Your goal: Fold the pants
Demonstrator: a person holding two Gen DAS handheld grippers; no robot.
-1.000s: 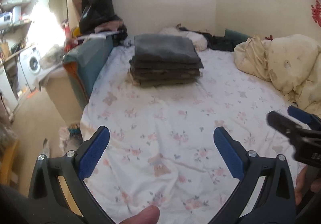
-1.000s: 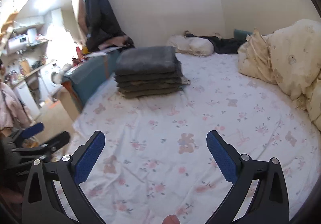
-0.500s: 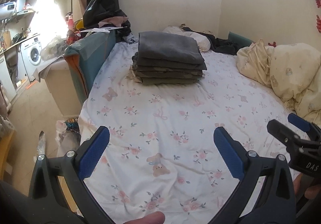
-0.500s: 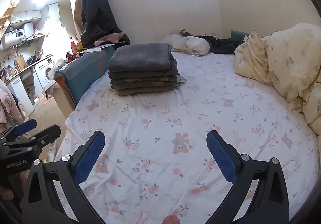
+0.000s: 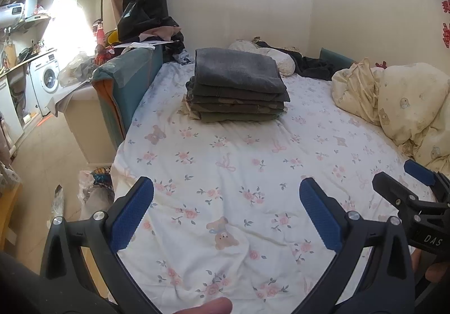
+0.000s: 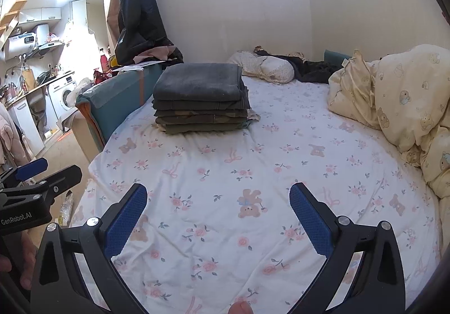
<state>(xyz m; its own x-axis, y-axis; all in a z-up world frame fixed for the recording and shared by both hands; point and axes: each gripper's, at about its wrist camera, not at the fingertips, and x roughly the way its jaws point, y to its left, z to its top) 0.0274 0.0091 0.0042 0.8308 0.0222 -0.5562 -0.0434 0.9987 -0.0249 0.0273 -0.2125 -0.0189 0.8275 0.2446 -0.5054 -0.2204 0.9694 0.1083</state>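
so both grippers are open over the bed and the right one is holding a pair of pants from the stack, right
Not quite. Both grippers are open over the floral bedsheet, but the right gripper holds nothing: the right wrist view shows only sheet between its blue pads. The left gripper is empty too. The stack of folded pants sits untouched farther up the bed, near the teal headboard.

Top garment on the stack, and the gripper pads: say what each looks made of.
Top garment: dark grey, matte, fuzzy nap, probably fleece or brushed cotton. Left gripper pads: blue with a fine dotted grip texture, likely rubber or soft plastic, on black plastic arms.
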